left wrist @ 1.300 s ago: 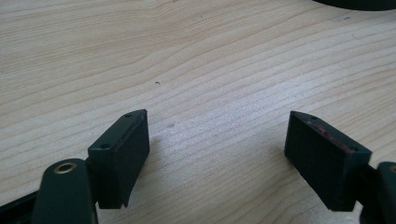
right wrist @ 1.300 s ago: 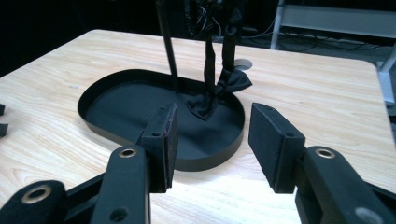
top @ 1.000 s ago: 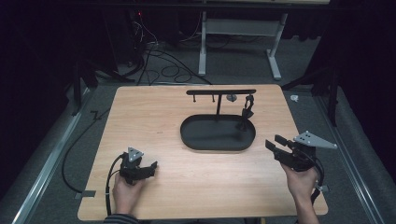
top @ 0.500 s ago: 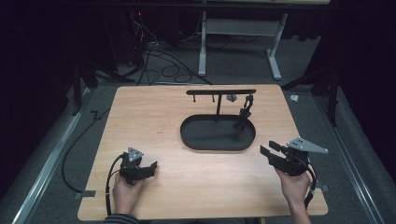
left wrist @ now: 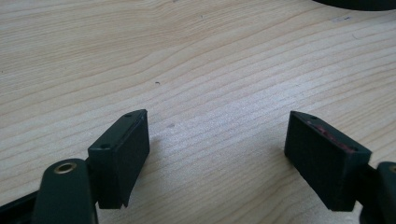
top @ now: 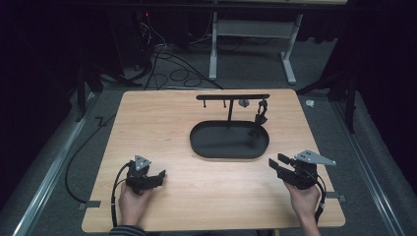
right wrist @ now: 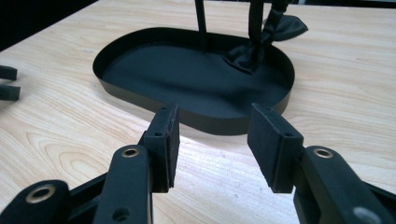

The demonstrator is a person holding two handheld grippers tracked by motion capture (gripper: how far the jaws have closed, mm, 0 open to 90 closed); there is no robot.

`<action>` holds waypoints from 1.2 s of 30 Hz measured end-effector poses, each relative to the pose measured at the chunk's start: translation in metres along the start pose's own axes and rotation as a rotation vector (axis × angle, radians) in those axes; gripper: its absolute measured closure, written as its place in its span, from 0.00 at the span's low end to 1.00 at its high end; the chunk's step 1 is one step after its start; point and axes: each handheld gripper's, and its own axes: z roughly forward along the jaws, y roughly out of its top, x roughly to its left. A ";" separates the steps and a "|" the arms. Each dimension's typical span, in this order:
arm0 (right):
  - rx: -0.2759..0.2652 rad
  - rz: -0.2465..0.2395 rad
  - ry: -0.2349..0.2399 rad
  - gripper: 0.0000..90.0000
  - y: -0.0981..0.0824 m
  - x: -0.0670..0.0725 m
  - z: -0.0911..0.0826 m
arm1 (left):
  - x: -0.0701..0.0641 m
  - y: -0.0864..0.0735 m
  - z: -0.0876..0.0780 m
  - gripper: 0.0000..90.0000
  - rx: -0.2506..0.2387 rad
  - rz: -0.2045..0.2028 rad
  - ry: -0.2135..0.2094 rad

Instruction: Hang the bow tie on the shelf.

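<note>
Just ahead of right gripper (right wrist: 212,147), black tray (right wrist: 154,100), jaws apart w/ nothing between

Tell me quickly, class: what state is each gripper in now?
Left gripper: open, holding nothing.
Right gripper: open, holding nothing.

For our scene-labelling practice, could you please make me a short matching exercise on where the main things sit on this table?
Things:
1. left gripper
2. right gripper
3. oval black tray
4. dark ribbon

Places:
A. hanging from the stand's bar at its right end
B. near the table's front right corner
C. middle of the table
D. near the table's front left corner

Pairs: 1-D, 2-B, 3-C, 4-A
</note>
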 end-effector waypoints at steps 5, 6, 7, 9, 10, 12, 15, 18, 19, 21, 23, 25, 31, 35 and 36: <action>0.022 0.006 -0.006 0.65 -0.005 0.002 0.005 | 0.000 0.000 0.000 0.25 -0.001 0.000 0.001; 0.021 0.003 -0.007 0.65 -0.006 0.002 0.006 | 0.000 0.000 0.000 0.25 -0.001 -0.001 0.001; 0.023 0.003 -0.007 0.65 -0.007 0.003 0.007 | 0.000 0.000 0.000 0.25 -0.001 0.000 0.001; 0.026 0.006 -0.008 0.65 -0.008 0.004 0.008 | 0.000 0.000 0.000 0.25 0.001 0.000 0.000; 0.029 0.006 -0.009 0.65 -0.009 0.005 0.009 | 0.000 0.000 0.000 0.25 0.000 0.000 0.000; 0.034 0.004 -0.007 0.65 -0.010 0.006 0.011 | 0.000 0.000 0.000 0.25 0.001 0.000 0.000; 0.043 0.005 0.000 0.65 -0.012 0.007 0.014 | 0.000 0.000 0.000 0.25 0.000 0.000 0.000; 0.047 0.002 0.000 0.65 -0.013 0.009 0.016 | 0.000 0.000 0.000 0.25 0.001 0.000 0.000; 0.049 0.001 0.001 0.65 -0.014 0.009 0.017 | 0.000 0.000 0.000 0.25 0.001 0.000 0.000; 0.055 0.004 0.000 0.65 -0.014 0.009 0.019 | 0.000 0.000 0.000 0.25 0.001 0.000 0.000; 0.056 0.003 -0.002 0.65 -0.015 0.009 0.020 | 0.000 0.000 0.000 0.25 0.001 0.000 0.000; 0.062 0.008 -0.006 0.64 -0.016 0.009 0.021 | 0.000 0.000 0.000 0.25 0.001 0.000 0.000; 0.081 0.006 -0.010 0.65 -0.020 0.007 0.025 | 0.000 0.000 0.000 0.25 0.001 0.000 0.000; 0.092 0.012 -0.008 0.64 -0.023 0.007 0.028 | 0.000 0.000 0.000 0.25 0.001 0.000 0.000; 0.095 0.014 -0.006 0.65 -0.023 0.007 0.029 | 0.000 0.000 0.000 0.25 0.000 0.000 0.000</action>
